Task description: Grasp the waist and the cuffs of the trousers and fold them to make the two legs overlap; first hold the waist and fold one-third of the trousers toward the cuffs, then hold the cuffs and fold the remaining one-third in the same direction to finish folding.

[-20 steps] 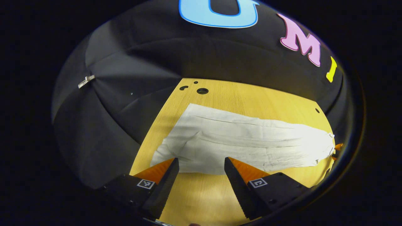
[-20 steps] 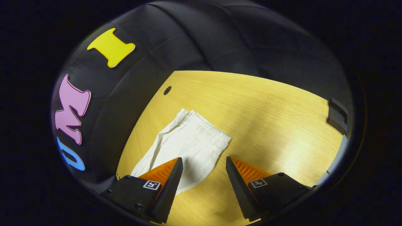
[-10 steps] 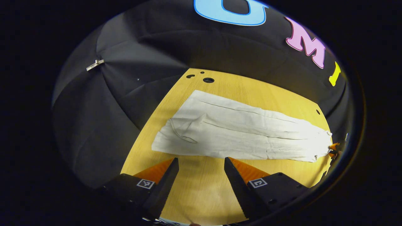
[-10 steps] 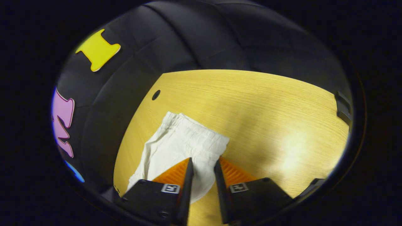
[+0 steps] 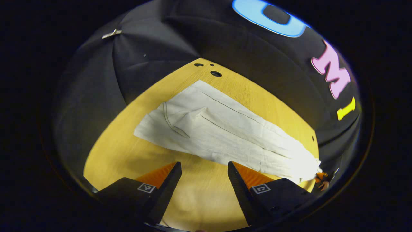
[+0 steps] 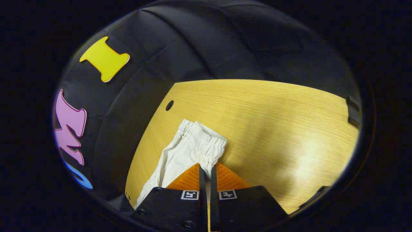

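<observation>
Your right gripper (image 6: 206,167) had its fingers clamped on the gathered waist of the white trousers (image 6: 190,149), spread on the wooden table (image 6: 273,119). Your left gripper (image 5: 202,167) hung with fingers apart, just short of the trouser legs.

In the left gripper view the trousers (image 5: 222,135) lie on the table (image 5: 122,151), running from ten o'clock toward four, where the right gripper (image 5: 322,180) apparently sits.
</observation>
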